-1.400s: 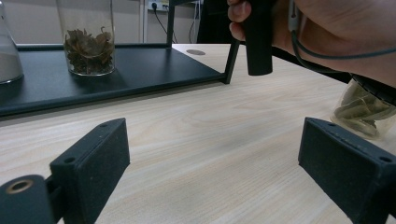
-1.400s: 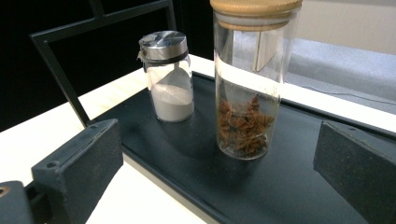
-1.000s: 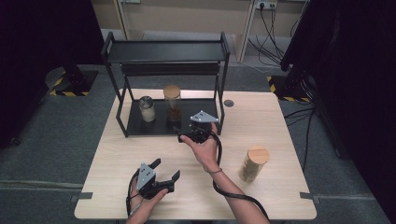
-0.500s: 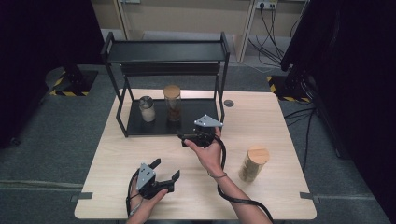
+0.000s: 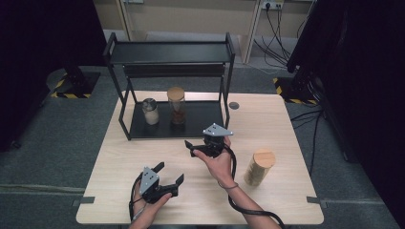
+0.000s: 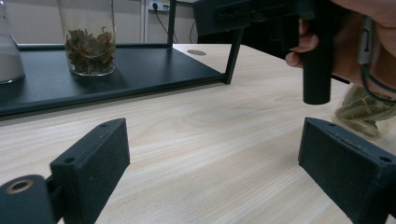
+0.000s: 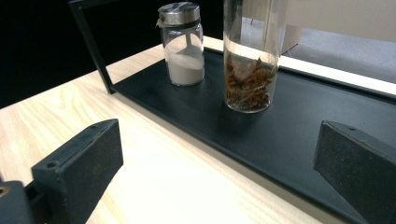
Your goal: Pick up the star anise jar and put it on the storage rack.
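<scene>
Wooden table (image 5: pixel 143 143), bare front, both grippers' fingers (image 5: pixel 180 180) wide apart, holding nothing.

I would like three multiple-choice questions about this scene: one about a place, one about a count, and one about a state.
1. Where does the jar with the wooden lid that is off the rack stand?
A. on the table, on the right side
B. on the rack's top shelf
C. on the floor

2. How many jars stand on the bottom shelf of the black rack?
A. none
B. two
C. four

3. How is the right tool?
A. shut on a jar
B. open and holding nothing
C. lying on the table

Answers:
1 A: the high view shows it on the bare tabletop, right of the person's right hand.
2 B: the small jar of white powder and the tall jar of dried pieces stand there.
3 B: in the right gripper view the jaws stand wide apart with nothing between them.
</scene>
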`<state>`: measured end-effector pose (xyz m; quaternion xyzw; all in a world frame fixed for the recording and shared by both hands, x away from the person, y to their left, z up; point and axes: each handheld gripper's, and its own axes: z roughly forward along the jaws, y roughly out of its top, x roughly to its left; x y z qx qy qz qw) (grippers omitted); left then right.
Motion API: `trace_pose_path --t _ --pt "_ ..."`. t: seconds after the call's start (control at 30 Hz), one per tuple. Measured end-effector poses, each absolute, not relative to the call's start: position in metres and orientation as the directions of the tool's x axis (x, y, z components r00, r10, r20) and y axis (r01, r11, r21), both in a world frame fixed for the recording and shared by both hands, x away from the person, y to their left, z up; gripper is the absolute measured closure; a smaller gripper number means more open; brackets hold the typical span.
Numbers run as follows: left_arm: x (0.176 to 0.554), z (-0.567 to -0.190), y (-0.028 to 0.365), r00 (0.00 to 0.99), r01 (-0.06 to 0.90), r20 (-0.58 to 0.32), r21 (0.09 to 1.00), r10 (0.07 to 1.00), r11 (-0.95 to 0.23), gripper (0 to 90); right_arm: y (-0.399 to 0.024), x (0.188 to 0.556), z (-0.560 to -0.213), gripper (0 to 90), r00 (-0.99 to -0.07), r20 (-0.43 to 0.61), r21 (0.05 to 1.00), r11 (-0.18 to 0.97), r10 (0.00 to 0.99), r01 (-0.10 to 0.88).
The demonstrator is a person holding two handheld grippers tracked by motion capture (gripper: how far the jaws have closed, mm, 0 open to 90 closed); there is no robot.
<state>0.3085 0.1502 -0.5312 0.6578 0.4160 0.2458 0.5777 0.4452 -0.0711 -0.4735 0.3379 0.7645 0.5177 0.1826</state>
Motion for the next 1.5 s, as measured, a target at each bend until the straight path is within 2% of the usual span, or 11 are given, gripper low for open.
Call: trace_pose_path --t 1.5 --pt "0.309 -0.531 0.15 0.525 0.266 -0.159 0.964 0.836 0.016 8.3 -0.133 0.375 -0.484 2.0 -0.738 0.032 0.922 0.266 0.674 0.283"
